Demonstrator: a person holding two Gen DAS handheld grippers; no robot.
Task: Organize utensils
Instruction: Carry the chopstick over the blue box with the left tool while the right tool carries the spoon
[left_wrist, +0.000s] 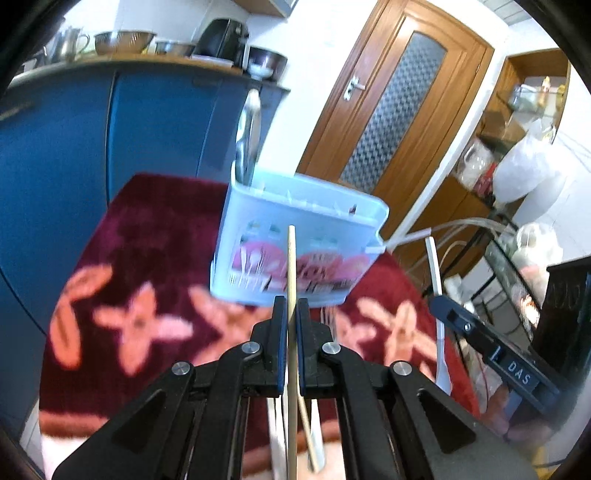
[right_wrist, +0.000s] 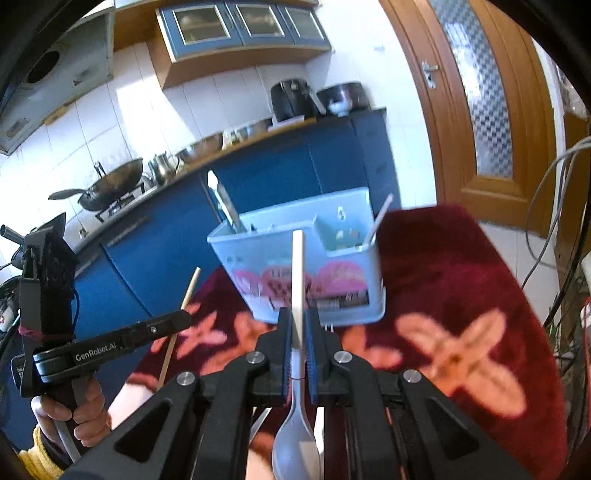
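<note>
Over on the left, the left gripper (left_wrist: 291, 314) is clamped tight on a wooden chopstick (left_wrist: 291, 266), whose tip pokes up in front of the pale blue utensil caddy (left_wrist: 295, 236) sitting at the far end of the dark red flowered cloth (left_wrist: 155, 229). To the right, the right gripper (right_wrist: 298, 325) pinches a white-handled spoon (right_wrist: 297, 280) by its handle, bowl hanging back toward the camera. Best bet is probably to tip each piece more upright over its slot before letting go, one at a time, since the caddy already has a metal utensil (right_wrist: 227, 206) at its left end and a thin stick (right_wrist: 380, 218) at its right that could snag
</note>
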